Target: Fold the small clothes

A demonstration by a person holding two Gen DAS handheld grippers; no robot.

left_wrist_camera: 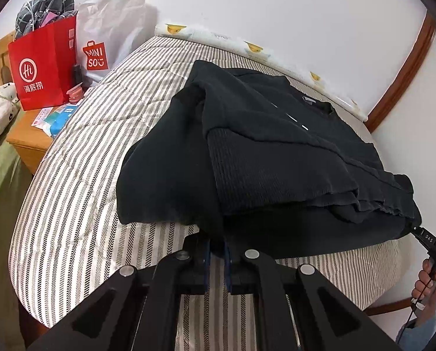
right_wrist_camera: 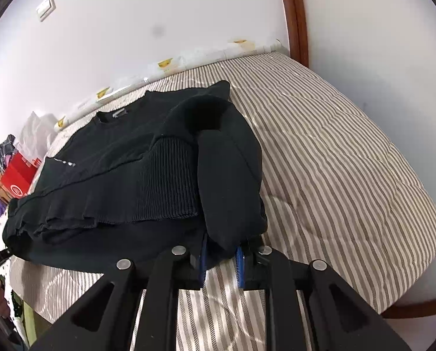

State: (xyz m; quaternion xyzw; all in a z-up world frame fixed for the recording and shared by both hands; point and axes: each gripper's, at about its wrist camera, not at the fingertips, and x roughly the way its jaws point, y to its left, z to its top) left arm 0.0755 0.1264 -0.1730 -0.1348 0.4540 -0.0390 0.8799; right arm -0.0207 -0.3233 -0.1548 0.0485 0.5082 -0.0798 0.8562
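A black sweater [left_wrist_camera: 276, 152] [right_wrist_camera: 115, 169] lies folded on the striped bed cover [left_wrist_camera: 86, 161] [right_wrist_camera: 334, 161], sleeves with ribbed cuffs laid over its body and its collar at the far side. My left gripper [left_wrist_camera: 217, 248] is shut on the sweater's near hem at the left corner. At the right corner, my right gripper [right_wrist_camera: 221, 251] is shut on a bunch of the hem between its blue pads. The near edge hangs slightly above the cover. In the left wrist view the right gripper's tip [left_wrist_camera: 419, 231] shows at the sweater's corner, with a person's hand [left_wrist_camera: 425, 280] behind it.
A red paper bag [left_wrist_camera: 39, 67] and a white shopping bag [left_wrist_camera: 106, 35] stand on a wooden nightstand [left_wrist_camera: 27, 143] left of the bed. A white wall runs behind. A curved wooden bed frame [left_wrist_camera: 405, 67] [right_wrist_camera: 296, 14] edges the right end. Bare striped cover spreads to the sweater's right.
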